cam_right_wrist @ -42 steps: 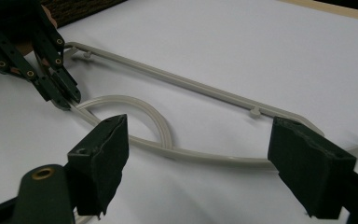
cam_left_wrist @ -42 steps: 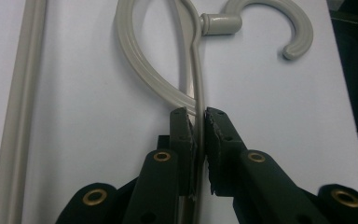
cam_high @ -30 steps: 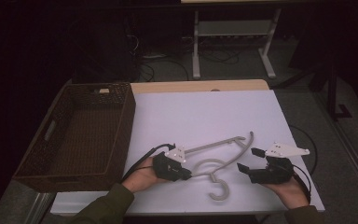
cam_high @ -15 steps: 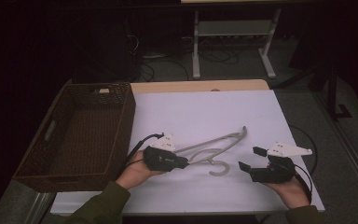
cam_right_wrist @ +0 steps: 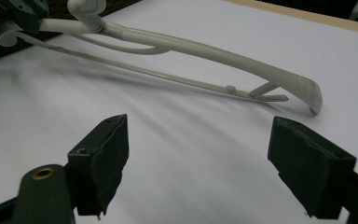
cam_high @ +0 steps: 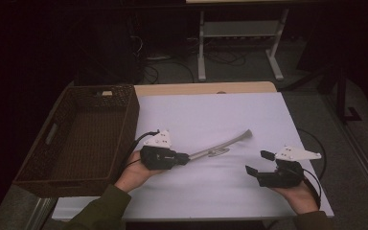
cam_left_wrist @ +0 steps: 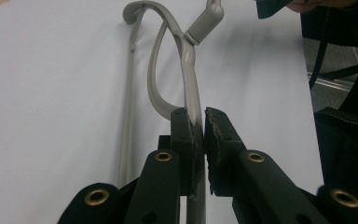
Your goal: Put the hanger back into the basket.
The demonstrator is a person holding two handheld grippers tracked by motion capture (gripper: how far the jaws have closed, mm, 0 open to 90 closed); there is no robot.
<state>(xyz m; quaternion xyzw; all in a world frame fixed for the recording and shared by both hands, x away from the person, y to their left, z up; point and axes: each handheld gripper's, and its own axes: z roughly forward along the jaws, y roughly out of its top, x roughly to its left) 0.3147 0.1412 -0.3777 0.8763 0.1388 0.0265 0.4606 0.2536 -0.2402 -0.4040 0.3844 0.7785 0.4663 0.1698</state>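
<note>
One grey hanger (cam_high: pixel 220 146), one wicker basket (cam_high: pixel 76 139), two claws.

Wooden table (cam_high: pixel 206 88) covered almost wholly by a white sheet (cam_high: pixel 206 120), bare wood left as a strip along the far edge. Dark wicker basket (cam_high: pixel 38 163) set on the left side, beside the sheet's left edge. Grey plastic hanger (cam_high: pixel 220 146) on the sheet near the middle, its far end touching the surface, its near end raised.
</note>
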